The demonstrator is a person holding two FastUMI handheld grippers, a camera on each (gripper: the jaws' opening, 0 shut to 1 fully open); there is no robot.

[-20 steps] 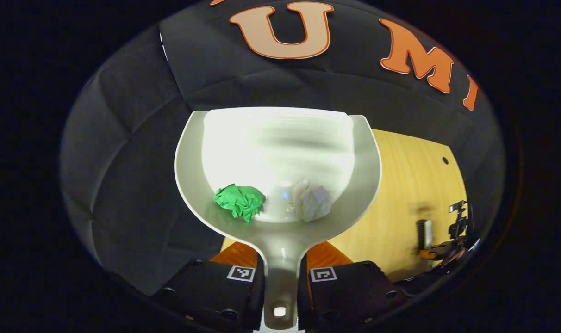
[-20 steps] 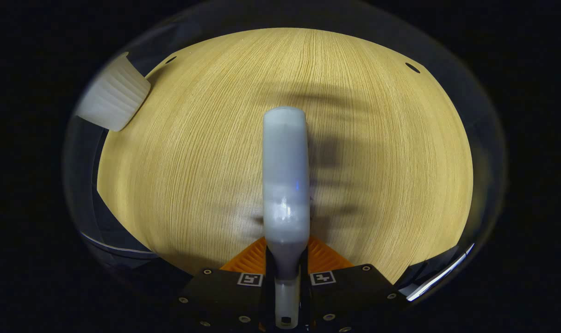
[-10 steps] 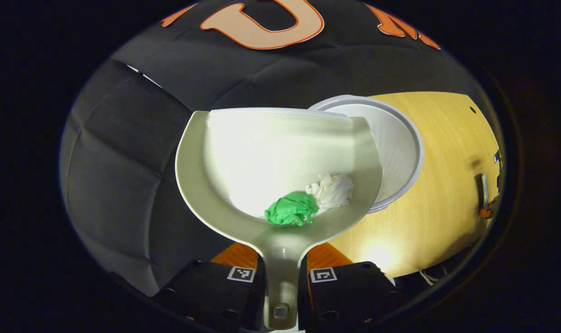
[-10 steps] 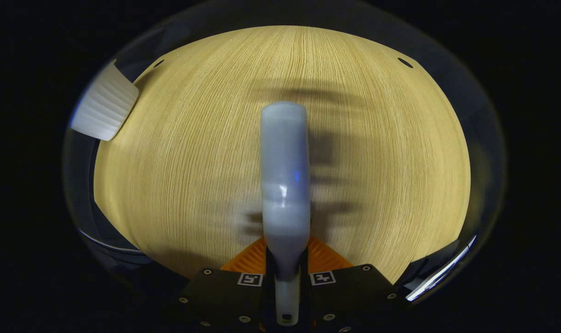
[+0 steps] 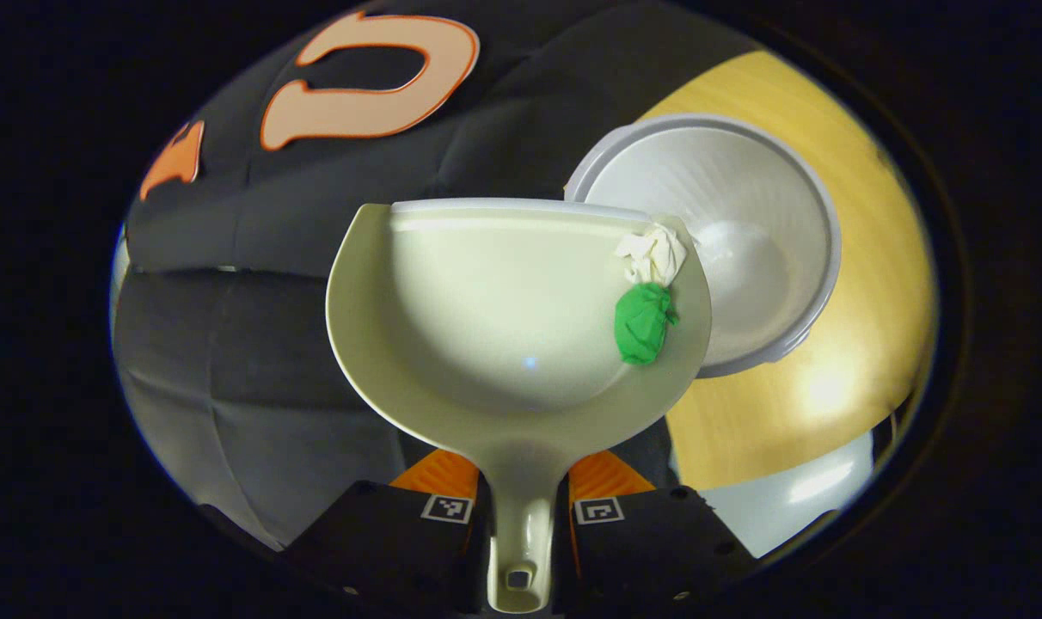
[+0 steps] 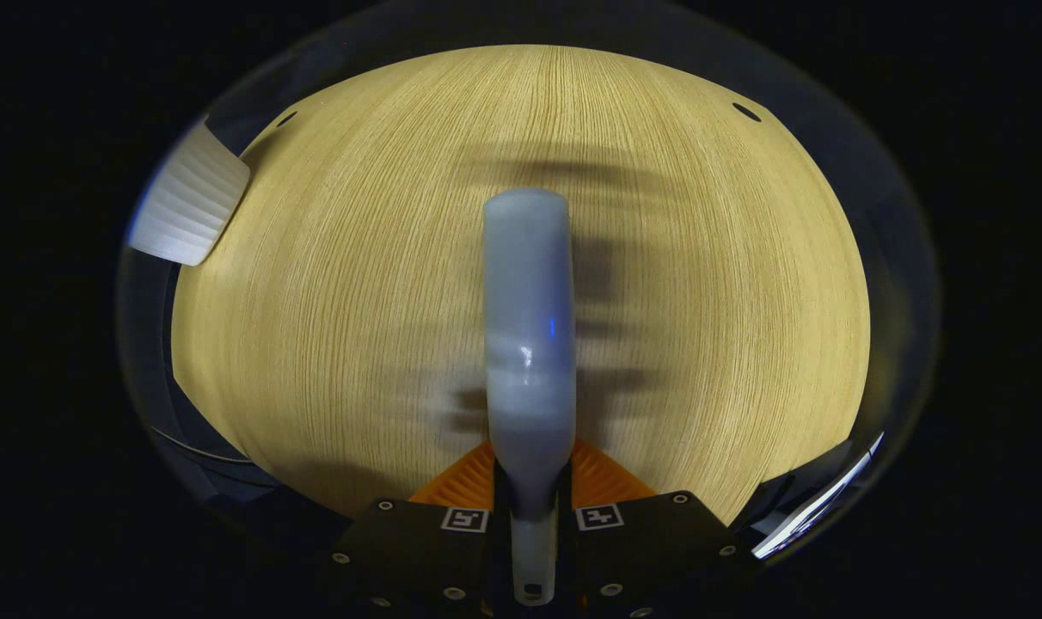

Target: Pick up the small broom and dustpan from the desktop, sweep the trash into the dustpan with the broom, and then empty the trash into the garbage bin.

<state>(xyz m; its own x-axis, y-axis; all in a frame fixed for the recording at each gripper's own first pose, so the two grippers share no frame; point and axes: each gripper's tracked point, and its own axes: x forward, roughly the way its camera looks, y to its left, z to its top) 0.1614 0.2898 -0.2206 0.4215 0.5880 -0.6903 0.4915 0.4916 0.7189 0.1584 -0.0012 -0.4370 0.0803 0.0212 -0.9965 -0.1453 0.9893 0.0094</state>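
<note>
My left gripper (image 5: 521,481) is shut on the handle of a pale dustpan (image 5: 487,318), held tilted over the rim of a white garbage bin (image 5: 744,249). A green paper wad (image 5: 643,323) and a white paper wad (image 5: 654,254) lie against the pan's right wall, next to the bin's opening. In the right gripper view, my right gripper (image 6: 530,481) is shut on the handle of the small broom (image 6: 528,335), which hangs above the wooden desktop (image 6: 332,284). The bin's ribbed outer wall (image 6: 186,211) shows at that view's upper left.
The wooden desktop (image 5: 882,284) lies under and to the right of the bin in the left gripper view, with a pale floor patch (image 5: 787,499) below its edge. Small dark holes (image 6: 746,112) mark the desk's far corners.
The dustpan has swung over the bin and rolled to the right. Both wads slid from the pan's back to its right wall. The broom has barely moved.
</note>
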